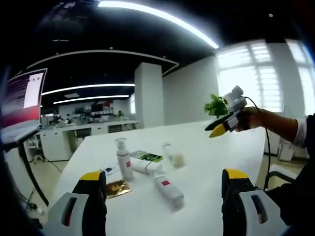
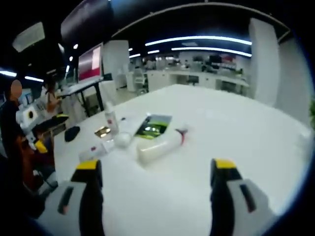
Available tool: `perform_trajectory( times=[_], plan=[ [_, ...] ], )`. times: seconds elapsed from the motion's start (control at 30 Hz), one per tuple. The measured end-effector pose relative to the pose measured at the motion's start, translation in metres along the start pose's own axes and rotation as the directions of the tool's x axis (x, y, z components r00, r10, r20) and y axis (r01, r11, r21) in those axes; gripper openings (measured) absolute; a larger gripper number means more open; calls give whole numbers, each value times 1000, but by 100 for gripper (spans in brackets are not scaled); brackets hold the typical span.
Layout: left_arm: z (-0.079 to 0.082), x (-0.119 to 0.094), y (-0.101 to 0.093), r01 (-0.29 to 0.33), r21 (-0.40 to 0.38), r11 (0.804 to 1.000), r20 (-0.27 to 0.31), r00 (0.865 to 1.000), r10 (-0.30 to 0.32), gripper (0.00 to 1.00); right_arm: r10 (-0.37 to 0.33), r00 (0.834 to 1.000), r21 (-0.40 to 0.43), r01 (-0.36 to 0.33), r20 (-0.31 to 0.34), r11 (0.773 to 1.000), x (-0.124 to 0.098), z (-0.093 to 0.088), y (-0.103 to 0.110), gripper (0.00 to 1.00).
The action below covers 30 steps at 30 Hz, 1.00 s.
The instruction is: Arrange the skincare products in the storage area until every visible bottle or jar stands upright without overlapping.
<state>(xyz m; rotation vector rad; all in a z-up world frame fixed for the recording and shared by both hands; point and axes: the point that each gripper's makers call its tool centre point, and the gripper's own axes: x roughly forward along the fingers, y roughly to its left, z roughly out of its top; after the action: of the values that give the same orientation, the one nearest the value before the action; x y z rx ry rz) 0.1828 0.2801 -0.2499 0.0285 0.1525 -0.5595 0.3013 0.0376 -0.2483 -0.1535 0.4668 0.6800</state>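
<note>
Open-plan office space with ceiling strip lights surrounds a large white counter [image 1: 216, 162] that carries the skincare products.

Left gripper view: the left tongs [image 1: 165, 196] hover above the near edge of the counter, jaws spread wide, nothing between them. One white pump bottle [image 1: 123, 158] stands upright and serves as the landmark. Just beside it, on the window side, a white tube [image 1: 146, 166] lies flat. Nearer the camera than that tube, a second white tube with a red label [image 1: 169, 190] also lies flat. Beyond the pump bottle lies a green-and-black packet [image 1: 146, 156]; a small gold sachet [image 1: 118, 188] lies in front of it. A pale tube with a round cap [image 1: 173, 155] lies farther toward the window. The right tongs [image 1: 215, 129] are held in a hand [image 1: 256, 119] above the counter, well apart from the pump bottle; their jaws appear close together, but the state cannot be told.

Right gripper view: the right tongs [image 2: 155, 194] show jaws spread, empty, above the counter. The pump bottle [image 2: 110, 119] stands upright; a large white tube [image 2: 160, 145] lies flat near it.
</note>
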Motion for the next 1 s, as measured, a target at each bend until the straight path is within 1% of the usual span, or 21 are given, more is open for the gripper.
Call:
perform_trajectory(
  times=[0.1, 0.17, 0.27, 0.37, 0.43, 0.47, 0.53, 0.67, 0.77, 0.9, 0.97, 1.0],
  plan=[
    [-1, -1, 2, -2, -3, 1000, -1, 1000, 2, 99, -1, 1000, -5, 1, -16, 1000, 6, -3, 4, 91],
    [-1, -2, 3, -3, -4, 1000, -3, 1000, 3, 99, 4, 1000, 1, -4, -31, 1000, 13, -1, -3, 91],
    [-1, -4, 6, -8, -7, 1000, -1, 1000, 8, 99, 2, 999, -1, -2, -49, 1000, 21, 0, -4, 91],
    [-1, -6, 8, -11, -7, 1000, 1, 1000, 11, 99, 0, 999, -1, 0, -48, 1000, 26, 5, -5, 91],
    [-1, -7, 8, -10, -7, 1000, 1, 1000, 10, 99, 6, 999, 2, -6, -52, 1000, 30, 7, -4, 91],
    [-1, -7, 8, -9, -6, 1000, 1, 1000, 9, 99, 9, 998, 0, -9, -55, 1000, 30, 5, 2, 91],
    [0, -8, 9, -11, -6, 1000, 3, 1000, 11, 99, 14, 998, 2, -13, -61, 1000, 33, 5, 5, 91],
    [0, -8, 10, -9, -4, 1000, 5, 1000, 9, 99, 16, 998, 22, -15, -69, 1000, 38, 5, 4, 91],
    [0, -10, 12, -10, -3, 1000, 8, 1000, 10, 99, 9, 996, 30, -7, -91, 1000, 43, 2, -1, 90],
    [-2, -10, 14, -16, -9, 1000, 5, 1000, 16, 99, 9, 995, 75, -2, -97, 997, 49, 3, -6, 90],
    [-2, -9, 15, -15, -10, 1000, 2, 1000, 15, 99, 9, 995, 94, 1, -103, 996, 50, 1, -4, 90],
    [-2, -8, 15, -14, -10, 1000, 1, 1000, 14, 99, 10, 994, 101, 1, -108, 995, 54, 4, -11, 90]
  ],
)
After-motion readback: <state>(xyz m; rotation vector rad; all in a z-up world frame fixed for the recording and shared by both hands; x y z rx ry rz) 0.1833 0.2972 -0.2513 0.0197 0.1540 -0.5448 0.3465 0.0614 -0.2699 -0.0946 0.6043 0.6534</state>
